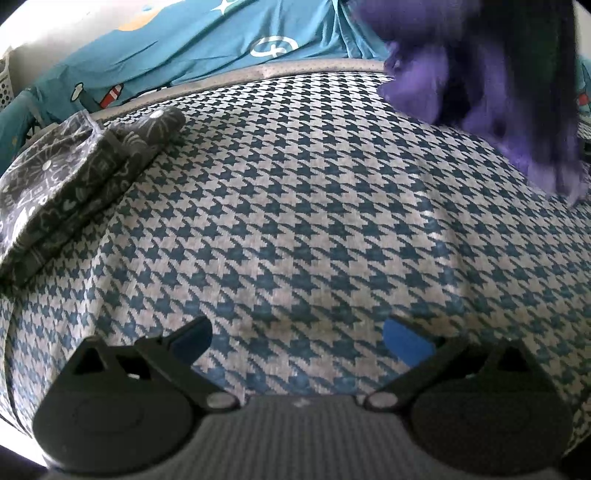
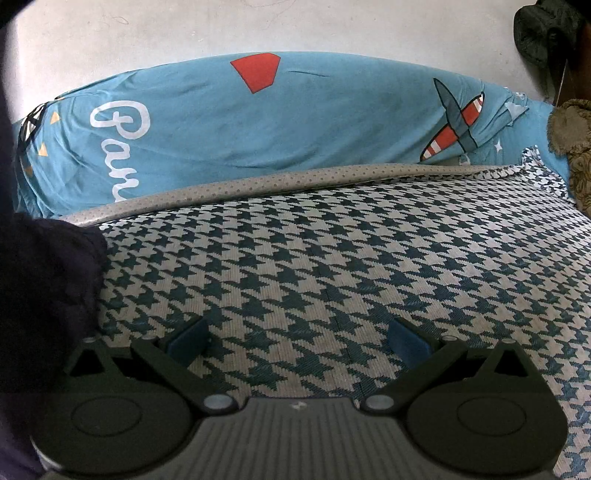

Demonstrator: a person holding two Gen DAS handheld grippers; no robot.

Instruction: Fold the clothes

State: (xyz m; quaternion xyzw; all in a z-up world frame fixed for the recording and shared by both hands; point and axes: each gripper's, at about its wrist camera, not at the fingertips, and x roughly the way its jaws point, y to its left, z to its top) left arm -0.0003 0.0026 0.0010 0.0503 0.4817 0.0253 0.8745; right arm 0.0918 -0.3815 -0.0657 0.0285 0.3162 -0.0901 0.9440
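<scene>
Seen from the left wrist: far left, a folded grey patterned cloth lying flat on the houndstooth cover, its layers stacked and its far end near the cover's grey dotted edge band. Beyond the band, a teal printed sheet rumpled across the far side. Low in the middle, the left gripper held level just above the cover, angled forward and slightly down, jaws spread wide with blue pads facing each other and nothing between them. Far right, a purple garment, blurred, hanging in a bunch over the cover's far right part, lower edge close to or brushing the fabric; exact contact cannot be told, nor what holds it up. Seen from the right wrist: at the left edge, a dark purple mass of cloth, most likely the same garment, filling the left side and resting against the houndstooth cover, just beside the left finger of the right gripper. Right gripper also low over the cover, pointing toward the far edge, jaws wide apart, blue pads bare, nothing gripped. Beyond, the dotted band and a teal bolster-like roll printed with white script, a red shape and a striped aeroplane, lying along a pale wall. Far right, an olive fuzzy fabric at the cover's corner and a dark object above it, too cut off to name.
</scene>
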